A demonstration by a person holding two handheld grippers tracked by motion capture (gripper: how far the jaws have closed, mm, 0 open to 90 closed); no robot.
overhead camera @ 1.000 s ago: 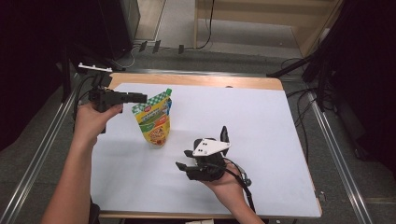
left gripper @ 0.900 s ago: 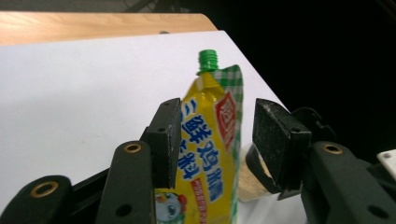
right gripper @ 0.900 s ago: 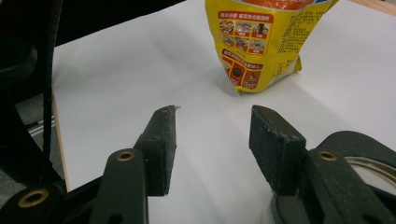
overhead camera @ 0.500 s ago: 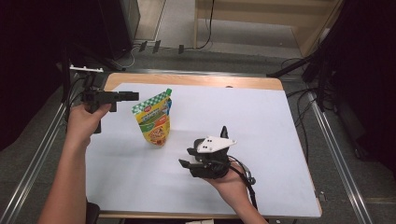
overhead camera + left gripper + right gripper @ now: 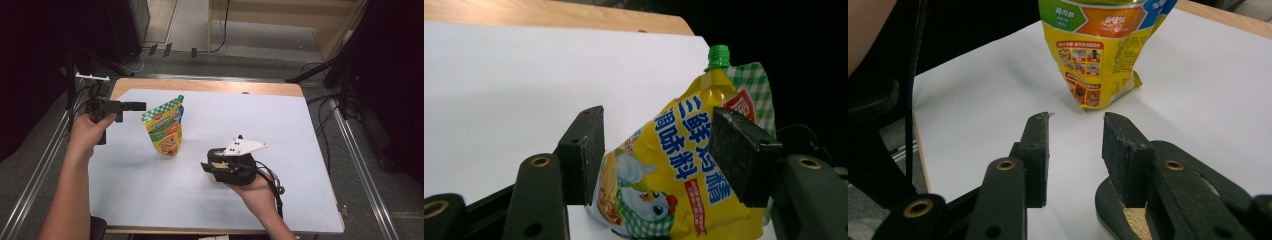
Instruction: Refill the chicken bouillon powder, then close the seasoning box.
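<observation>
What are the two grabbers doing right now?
Left gripper: open, jaws just opening, clear of the standing seasoning pouch.
Right gripper: open, jaws just closing, nothing between them.

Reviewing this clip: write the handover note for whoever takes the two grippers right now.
Left gripper: open, jaws just been opening, held level to the left of the pouch; nothing pressed between its pads, the pouch only lies in its line of sight.
Right gripper: open and empty, jaws just been closing, low over the sheet in front of the pouch.
Seasoning pouch: yellow, green cap, standing upright on the white sheet, free of both grippers.
Done: pouch stands on its own.
Left: probably nothing more than backing both grippers away without knocking it; what follows cannot be told.
</observation>
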